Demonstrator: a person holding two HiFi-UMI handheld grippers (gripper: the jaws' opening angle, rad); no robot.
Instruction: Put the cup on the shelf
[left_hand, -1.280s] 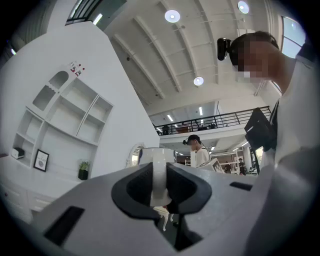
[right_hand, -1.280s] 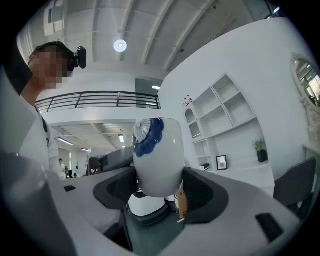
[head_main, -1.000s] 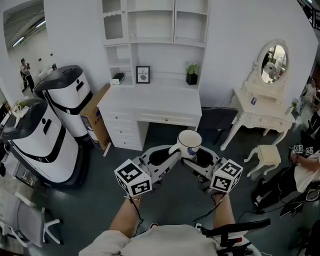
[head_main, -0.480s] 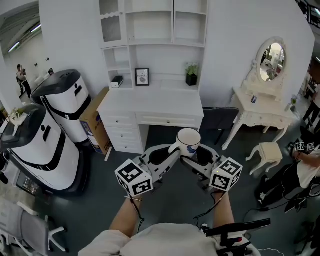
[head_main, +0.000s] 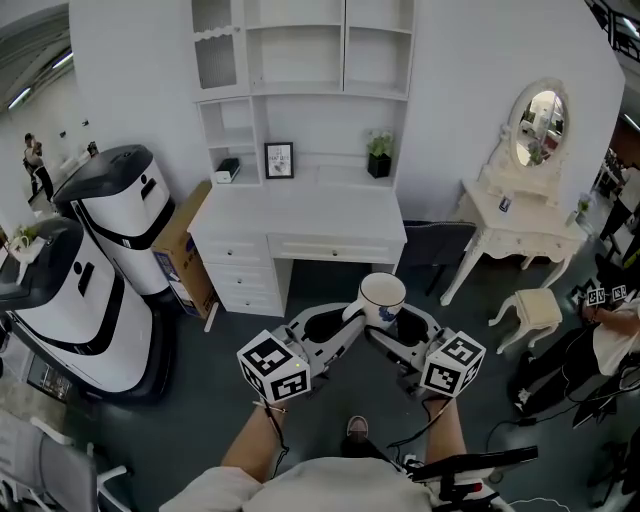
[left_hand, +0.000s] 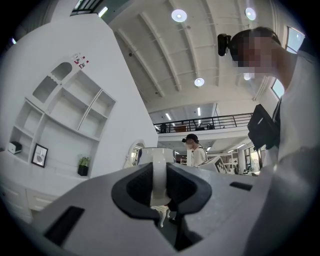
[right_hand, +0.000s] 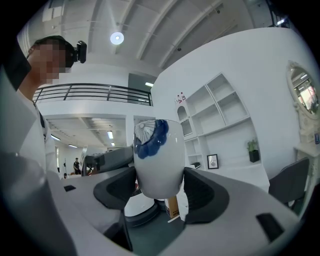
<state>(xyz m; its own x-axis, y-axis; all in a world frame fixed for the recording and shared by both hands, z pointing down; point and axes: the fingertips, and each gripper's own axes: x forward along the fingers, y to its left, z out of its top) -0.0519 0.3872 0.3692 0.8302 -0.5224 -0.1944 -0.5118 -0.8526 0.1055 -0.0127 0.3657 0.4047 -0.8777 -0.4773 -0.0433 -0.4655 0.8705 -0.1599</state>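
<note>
Carrying a white ceramic cup with a blue flower print (head_main: 381, 296) in mid-air between both grippers.
Clenching the left gripper (head_main: 350, 316) on the cup's thin looped handle (left_hand: 159, 180), jaws nearly together around it; squeezing the right gripper (head_main: 388, 324) on the cup's lower body from both sides. Holding the cup upright above the dark floor (head_main: 190, 400), in front of the white wooden desk (head_main: 300, 210), well apart from the white shelf unit (head_main: 300, 60).
</note>
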